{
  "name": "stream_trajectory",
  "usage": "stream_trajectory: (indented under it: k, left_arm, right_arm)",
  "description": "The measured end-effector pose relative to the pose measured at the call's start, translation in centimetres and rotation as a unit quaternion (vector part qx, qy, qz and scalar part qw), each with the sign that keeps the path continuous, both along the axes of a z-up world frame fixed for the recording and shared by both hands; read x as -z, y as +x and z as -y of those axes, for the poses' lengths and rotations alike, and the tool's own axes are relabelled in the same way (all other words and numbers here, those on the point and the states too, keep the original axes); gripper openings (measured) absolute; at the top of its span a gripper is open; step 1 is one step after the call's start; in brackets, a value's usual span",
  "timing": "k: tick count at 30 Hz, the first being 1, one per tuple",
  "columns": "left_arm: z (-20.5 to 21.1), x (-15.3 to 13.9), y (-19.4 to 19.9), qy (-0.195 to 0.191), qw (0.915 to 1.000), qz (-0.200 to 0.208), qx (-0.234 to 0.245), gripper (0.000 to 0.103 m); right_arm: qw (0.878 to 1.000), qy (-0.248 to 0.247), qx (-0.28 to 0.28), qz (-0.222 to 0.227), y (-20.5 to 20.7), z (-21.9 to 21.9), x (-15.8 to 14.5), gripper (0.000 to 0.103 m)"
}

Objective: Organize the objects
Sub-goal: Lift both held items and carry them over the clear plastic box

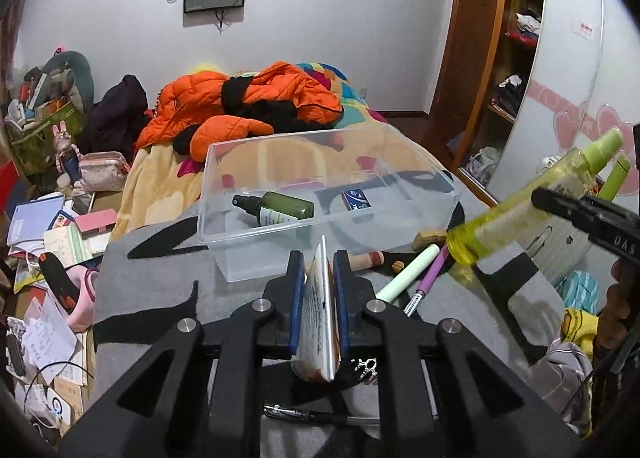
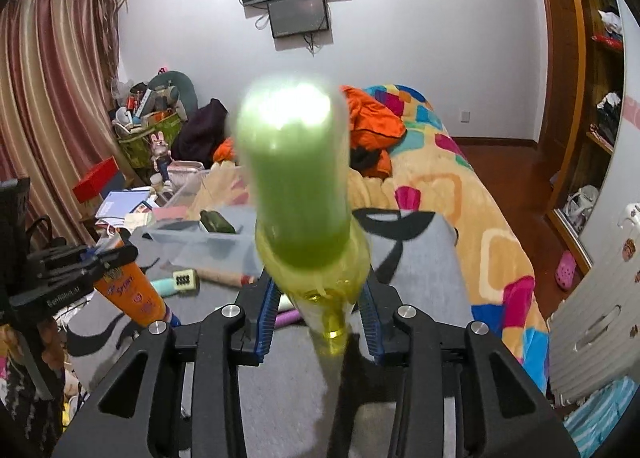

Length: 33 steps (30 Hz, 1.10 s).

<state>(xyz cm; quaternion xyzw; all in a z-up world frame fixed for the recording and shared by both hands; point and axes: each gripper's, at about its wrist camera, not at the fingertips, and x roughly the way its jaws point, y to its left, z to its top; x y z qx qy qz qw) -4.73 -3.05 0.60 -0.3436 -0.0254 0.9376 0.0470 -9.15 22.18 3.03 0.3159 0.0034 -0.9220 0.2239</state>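
My left gripper [image 1: 318, 270] is shut on an orange and white sunscreen tube [image 1: 320, 314], held above the grey mat in front of the clear plastic bin [image 1: 420, 170]. The tube also shows in the right wrist view [image 2: 132, 292]. The bin holds a dark green spray bottle [image 1: 276, 208] and a small blue box [image 1: 357, 198]. My right gripper [image 2: 318, 298] is shut on a yellow-green spray bottle [image 2: 296, 186], cap pointing away; it shows at the right of the left wrist view [image 1: 532, 206], lifted above the mat.
On the grey mat [image 1: 168, 290] lie a pale green marker [image 1: 406, 272], a purple pen [image 1: 428, 278], a wooden piece [image 1: 366, 260], a cork [image 1: 430, 238] and a black pen [image 1: 304, 414]. An orange jacket [image 1: 240, 102] lies on the bed. Clutter fills the left side.
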Motion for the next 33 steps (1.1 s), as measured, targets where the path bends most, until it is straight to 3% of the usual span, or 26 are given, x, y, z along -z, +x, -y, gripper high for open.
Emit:
stream_trajectory:
  k: [10, 19, 25, 33]
  left_arm:
    - [0.6, 4.5, 0.2, 0.019, 0.9980, 0.058, -0.015, 0.028]
    - [0.5, 4.6, 0.6, 0.026, 0.9981, 0.044, -0.033, 0.029]
    - [0.9, 3.7, -0.3, 0.046, 0.9975, 0.037, -0.037, 0.028]
    - [1.5, 0.0, -0.3, 0.067, 0.9973, -0.003, -0.031, 0.028]
  right_arm:
    - [1.000, -0.003, -0.014, 0.024, -1.1, 1.0, 1.4, 0.033]
    - [1.000, -0.005, -0.015, 0.023, -1.5, 1.4, 1.1, 0.032]
    - [1.000, -0.013, -0.014, 0.008, -1.5, 1.3, -0.3, 0.032]
    - [0.999, -0.023, -0.016, -0.043, -1.6, 1.8, -4.1, 0.032]
